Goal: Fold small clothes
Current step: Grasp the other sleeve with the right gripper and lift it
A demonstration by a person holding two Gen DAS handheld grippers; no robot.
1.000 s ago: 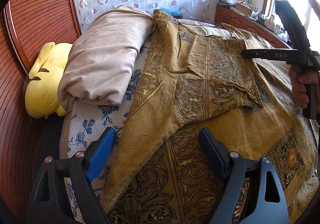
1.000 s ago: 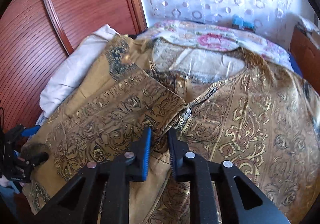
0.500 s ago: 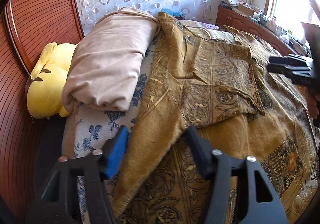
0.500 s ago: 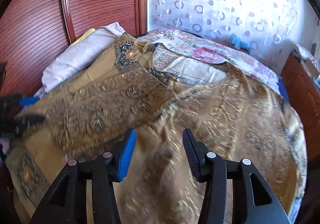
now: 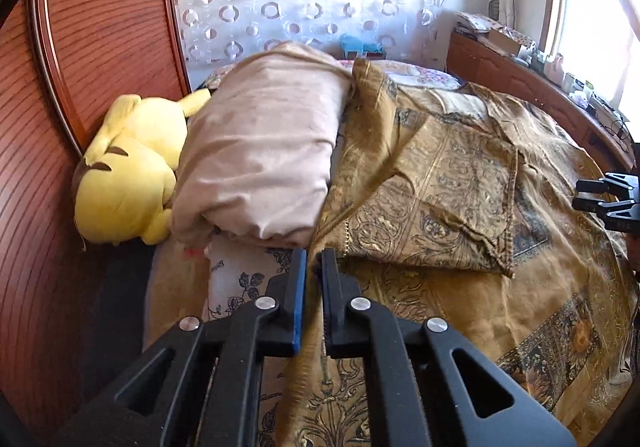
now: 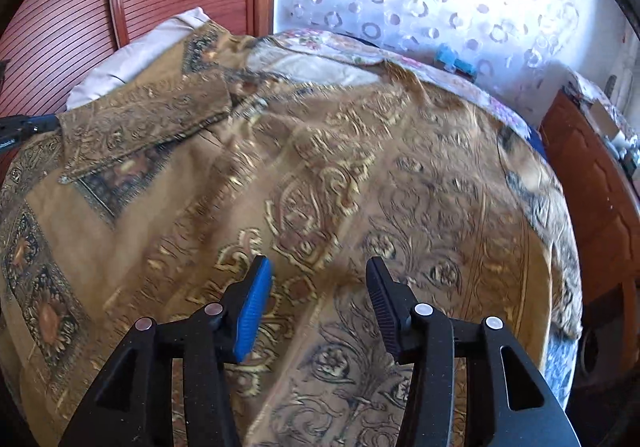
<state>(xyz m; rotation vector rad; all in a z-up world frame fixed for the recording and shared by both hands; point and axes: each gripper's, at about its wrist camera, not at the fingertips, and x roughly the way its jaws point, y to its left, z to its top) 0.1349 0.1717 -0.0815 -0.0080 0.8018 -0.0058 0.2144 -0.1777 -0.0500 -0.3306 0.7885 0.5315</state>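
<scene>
With one sleeve point(image 5: 440, 207) folded in, the left gripper point(image 5: 314, 263) has its jaws clamped on the garment's point(image 6: 360, 187) left edge while the right gripper point(image 6: 318, 287), jaws apart and empty, likely needs the far-right side next.

Left tool point(image 5: 314, 259) pinched closed, tilted down; right tool point(image 6: 318, 271) half spread.

We see strong daylight through the curtain point(image 5: 304, 3) ahead and a blown-out window point(image 5: 592, 27) at right; fisheye edges curve darkly; the garment point(image 6: 320, 187) blurs in the right view.
</scene>
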